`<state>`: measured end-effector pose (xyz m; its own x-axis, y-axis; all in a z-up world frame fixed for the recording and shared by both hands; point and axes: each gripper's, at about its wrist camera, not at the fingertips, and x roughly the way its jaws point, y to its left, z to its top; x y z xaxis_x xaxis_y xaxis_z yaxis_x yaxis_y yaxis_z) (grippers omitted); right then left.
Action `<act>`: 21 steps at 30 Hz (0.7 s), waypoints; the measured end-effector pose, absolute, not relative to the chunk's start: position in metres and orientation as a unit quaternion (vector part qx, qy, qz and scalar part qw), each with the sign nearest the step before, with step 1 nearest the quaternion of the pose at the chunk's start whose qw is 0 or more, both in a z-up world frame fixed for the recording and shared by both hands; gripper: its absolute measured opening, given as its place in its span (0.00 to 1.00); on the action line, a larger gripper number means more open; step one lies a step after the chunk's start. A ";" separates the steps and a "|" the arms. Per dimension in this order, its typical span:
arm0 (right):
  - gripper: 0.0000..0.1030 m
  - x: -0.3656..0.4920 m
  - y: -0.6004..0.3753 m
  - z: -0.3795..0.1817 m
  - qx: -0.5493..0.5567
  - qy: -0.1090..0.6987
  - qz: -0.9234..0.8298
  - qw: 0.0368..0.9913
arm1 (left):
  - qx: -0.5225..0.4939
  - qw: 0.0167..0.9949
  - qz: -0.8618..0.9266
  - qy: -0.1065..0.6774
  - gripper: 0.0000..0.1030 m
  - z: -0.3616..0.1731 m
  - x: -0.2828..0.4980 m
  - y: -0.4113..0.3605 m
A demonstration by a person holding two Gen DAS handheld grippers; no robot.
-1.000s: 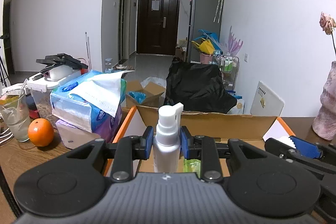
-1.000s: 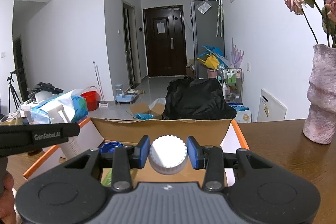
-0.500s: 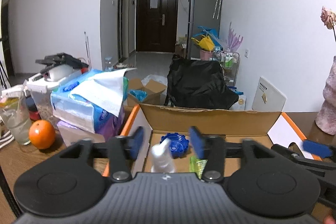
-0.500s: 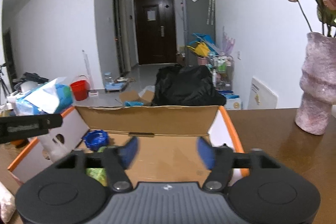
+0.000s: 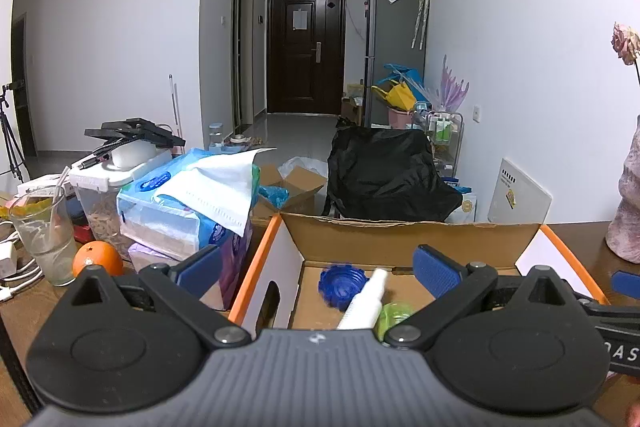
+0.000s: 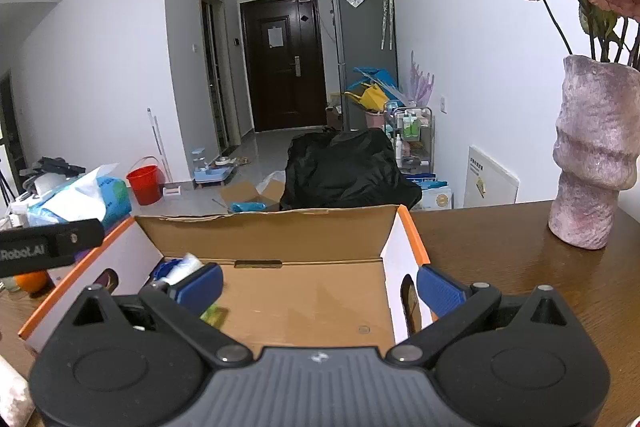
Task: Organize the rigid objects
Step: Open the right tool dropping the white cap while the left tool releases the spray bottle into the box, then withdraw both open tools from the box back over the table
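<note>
A: Status of cardboard box (image 5: 408, 235)?

B: Sits open on wooden table (image 6: 520, 267), flaps up, orange-edged side walls to left and right. Holds white spray bottle (image 5: 362, 301) lying tilted on the floor near the left wall, blue lid (image 5: 342, 283) just beside its nozzle end, green item (image 5: 394, 313) touching or nearly touching its body. Right half of floor bare in right wrist view.

A: Gripper condition?

B: Left gripper (image 5: 318, 273) spread wide, grasping nothing, poised above the bottle. Right gripper (image 6: 320, 285) likewise spread wide and unloaded, over the box's right half.

A: Step in hand, by judgement?

B: Withdrawal after release, then fetching of next rigid item.

A: Method?

B: Lift straight up before any sideways travel; avoids clipping box walls or nudging bottle. Keep fingers apart throughout. Keep clear of the other tool's body at frame edge. Place later items on the bare right half. Give vase (image 6: 592, 155) wide berth.
</note>
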<state>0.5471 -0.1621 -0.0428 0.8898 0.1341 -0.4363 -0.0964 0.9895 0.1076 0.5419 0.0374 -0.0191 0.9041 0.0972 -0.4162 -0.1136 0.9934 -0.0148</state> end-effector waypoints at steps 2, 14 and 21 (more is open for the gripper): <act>1.00 0.544 -0.163 -0.041 0.039 0.226 0.061 0.971 | -0.018 0.976 0.054 0.212 1.00 -0.019 0.541 0.038; 1.00 0.522 -0.167 -0.036 0.033 0.217 0.073 0.973 | -0.018 0.976 0.055 0.208 1.00 -0.016 0.525 0.041; 1.00 0.506 -0.170 -0.034 0.026 0.214 0.072 0.974 | -0.017 0.977 0.057 0.206 1.00 -0.014 0.507 0.042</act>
